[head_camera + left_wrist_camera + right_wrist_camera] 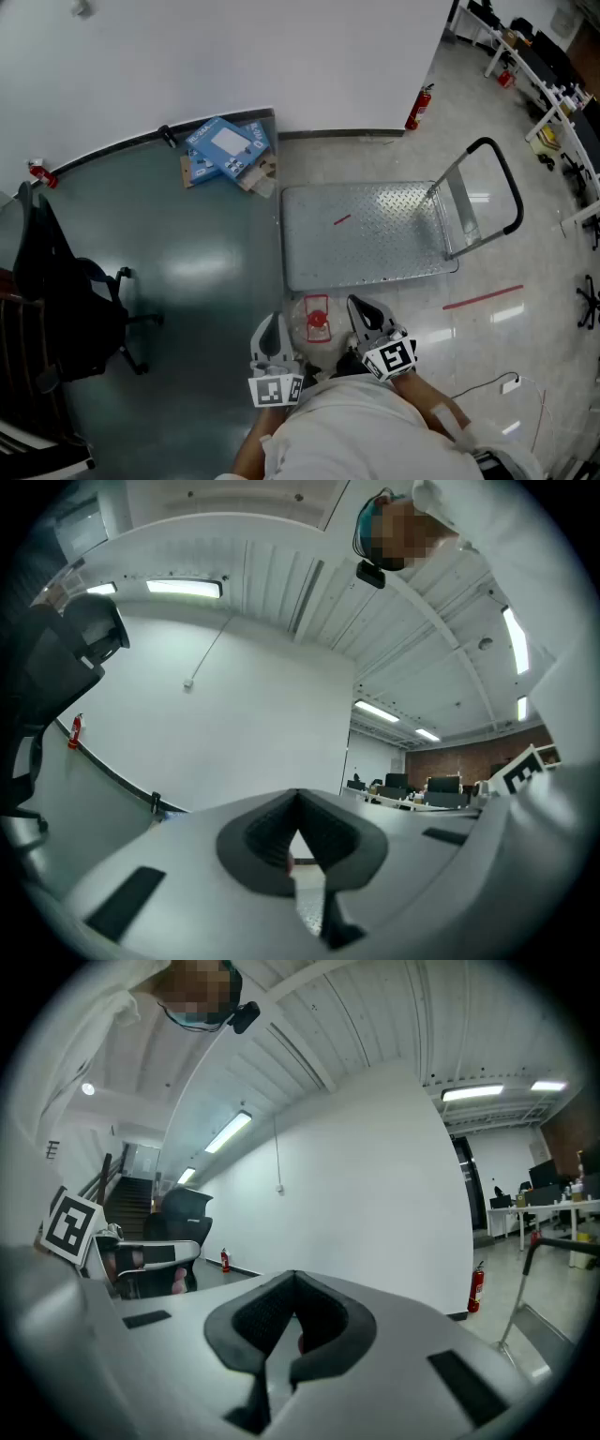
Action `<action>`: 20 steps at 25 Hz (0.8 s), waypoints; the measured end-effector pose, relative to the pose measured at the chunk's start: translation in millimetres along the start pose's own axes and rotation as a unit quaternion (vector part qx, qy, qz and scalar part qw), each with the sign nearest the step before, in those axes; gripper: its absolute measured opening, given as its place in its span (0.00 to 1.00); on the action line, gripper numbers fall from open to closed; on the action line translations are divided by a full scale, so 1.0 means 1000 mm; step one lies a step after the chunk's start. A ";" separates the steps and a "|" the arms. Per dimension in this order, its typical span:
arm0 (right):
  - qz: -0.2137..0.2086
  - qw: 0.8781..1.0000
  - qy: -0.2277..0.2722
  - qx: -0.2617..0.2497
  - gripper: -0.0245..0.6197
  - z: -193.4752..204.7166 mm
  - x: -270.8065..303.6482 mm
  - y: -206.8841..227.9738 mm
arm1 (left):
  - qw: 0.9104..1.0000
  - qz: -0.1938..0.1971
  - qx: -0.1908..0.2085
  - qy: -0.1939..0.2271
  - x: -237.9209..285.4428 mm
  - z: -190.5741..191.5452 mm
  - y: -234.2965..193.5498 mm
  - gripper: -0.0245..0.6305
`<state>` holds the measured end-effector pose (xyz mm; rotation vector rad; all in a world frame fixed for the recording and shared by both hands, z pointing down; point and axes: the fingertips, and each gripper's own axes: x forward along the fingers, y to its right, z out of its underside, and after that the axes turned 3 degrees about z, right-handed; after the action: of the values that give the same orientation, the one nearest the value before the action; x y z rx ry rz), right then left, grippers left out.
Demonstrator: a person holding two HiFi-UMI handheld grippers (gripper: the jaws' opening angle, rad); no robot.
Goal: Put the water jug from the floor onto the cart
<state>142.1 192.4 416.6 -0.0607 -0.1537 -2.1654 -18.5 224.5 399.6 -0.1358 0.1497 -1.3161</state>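
Head view shows the clear plastic water jug with a red cap (pixel 317 323) flanked by the left tongs (pixel 273 330) and right tongs (pixel 365 313), just short of the grey steel platform cart (pixel 375 234). Both tongs are pressed together and pinch nothing. Squeezed only from the sides, the jug could slip out.

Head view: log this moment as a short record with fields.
jug: just short of the cart's near edge, not on it
cart: beyond the jug, nothing loaded
left gripper: jaws together, at the jug's left
right gripper: jaws together, at the jug's right
contact with jug: cannot tell
boxes: against the wall
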 end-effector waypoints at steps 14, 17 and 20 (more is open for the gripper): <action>0.015 0.999 -0.035 -0.019 0.06 0.017 0.012 -0.001 | 1.000 -0.007 0.000 0.000 -0.005 -0.001 -0.005 0.04; 0.011 0.996 -0.089 -0.021 0.06 0.047 0.036 -0.001 | 1.000 -0.011 0.005 0.002 -0.001 -0.001 -0.012 0.04; -0.006 0.988 -0.151 -0.016 0.06 0.092 0.066 -0.003 | 1.000 -0.015 0.014 0.005 0.005 0.002 -0.023 0.04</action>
<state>100.8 152.1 513.8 -0.4084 -0.2927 -2.1608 -38.4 213.7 405.6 -0.1091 0.1375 -1.3488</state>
